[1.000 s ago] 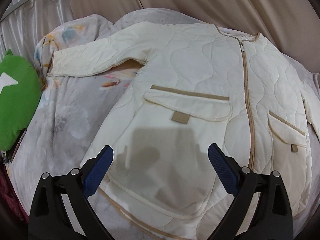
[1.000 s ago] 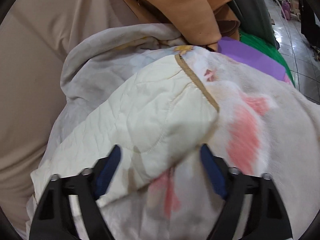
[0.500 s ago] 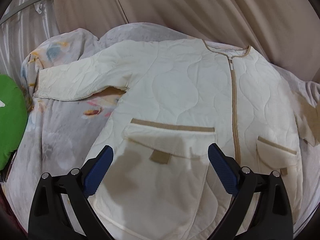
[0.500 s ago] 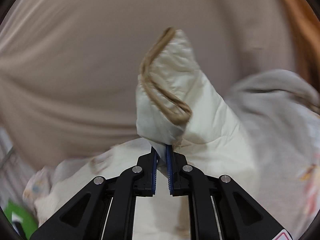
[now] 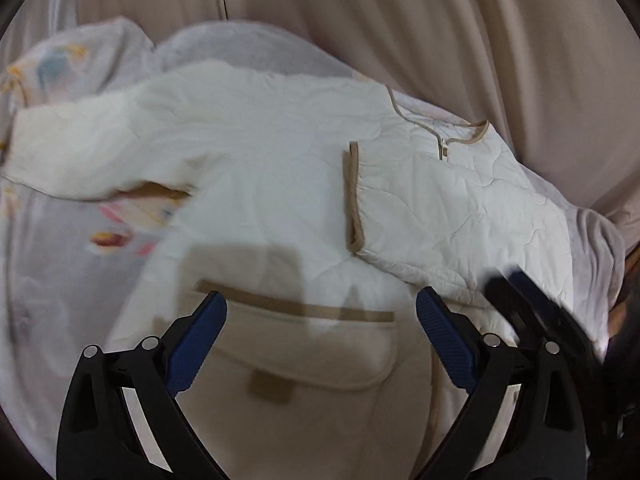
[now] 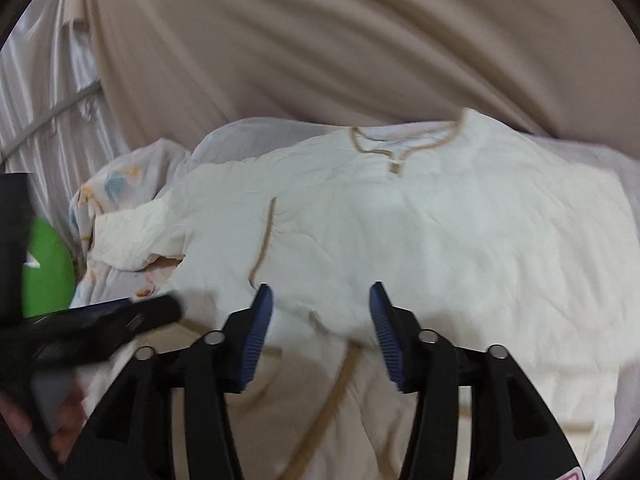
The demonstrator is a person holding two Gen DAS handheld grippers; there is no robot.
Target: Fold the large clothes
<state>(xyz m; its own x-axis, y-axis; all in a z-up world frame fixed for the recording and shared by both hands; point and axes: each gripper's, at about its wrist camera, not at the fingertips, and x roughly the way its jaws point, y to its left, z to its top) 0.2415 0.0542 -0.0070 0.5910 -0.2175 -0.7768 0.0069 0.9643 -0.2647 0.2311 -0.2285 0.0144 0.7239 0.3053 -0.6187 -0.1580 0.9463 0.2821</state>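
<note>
Both jaws gape empty: the left hand-held gripper (image 5: 320,332) hovers over the jacket's (image 5: 260,200) pocket (image 5: 304,344), the right hand-held gripper (image 6: 320,312) nearer its zipper. One sleeve (image 5: 448,204) lies folded across the chest; the outstretched sleeve (image 5: 88,156) likely comes next.

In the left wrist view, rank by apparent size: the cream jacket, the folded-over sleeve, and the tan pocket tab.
1. cream jacket
2. folded-over sleeve
3. tan pocket tab, clearly smallest despite lying nearest the camera.
</note>
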